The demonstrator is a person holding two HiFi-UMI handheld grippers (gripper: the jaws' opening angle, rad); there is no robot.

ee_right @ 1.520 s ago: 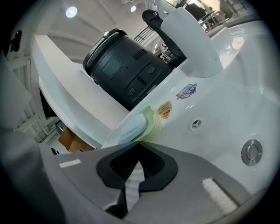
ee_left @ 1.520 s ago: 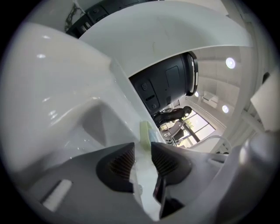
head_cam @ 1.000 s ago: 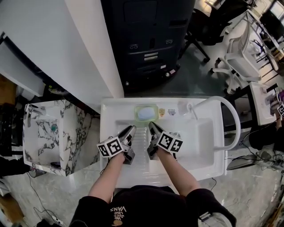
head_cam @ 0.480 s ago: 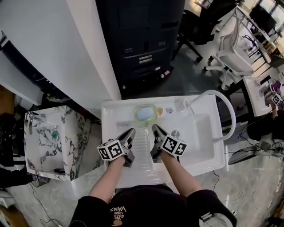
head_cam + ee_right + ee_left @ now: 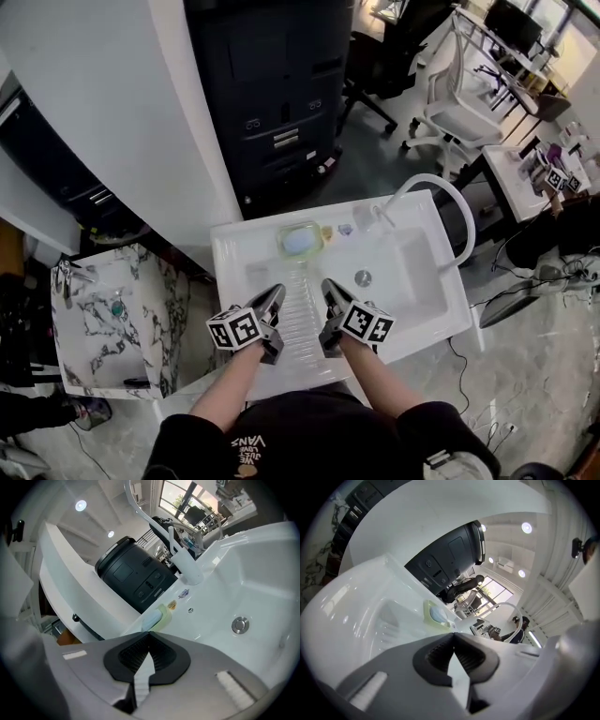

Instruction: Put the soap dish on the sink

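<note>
A pale green soap dish (image 5: 300, 239) holding a light blue soap sits on the back ledge of the white sink (image 5: 234, 246). It shows too in the left gripper view as the soap dish (image 5: 433, 616) and in the right gripper view as the soap dish (image 5: 157, 617). My left gripper (image 5: 274, 296) hovers over the ribbed drainboard, well short of the dish, its jaws shut with nothing between them. My right gripper (image 5: 330, 289) is beside it, also shut and empty. Both point toward the dish.
A white faucet (image 5: 380, 217) stands on the back ledge right of the dish, with a drain (image 5: 363, 277) in the basin. A curved white tube (image 5: 450, 202) arches over the right end. A marble-patterned cabinet (image 5: 103, 314) stands left; a dark printer (image 5: 272, 84) stands behind.
Both grippers have drawn back from the dish toward the sink's front edge and risen. The left gripper's jaws have closed. The soap dish stays on the ledge.
</note>
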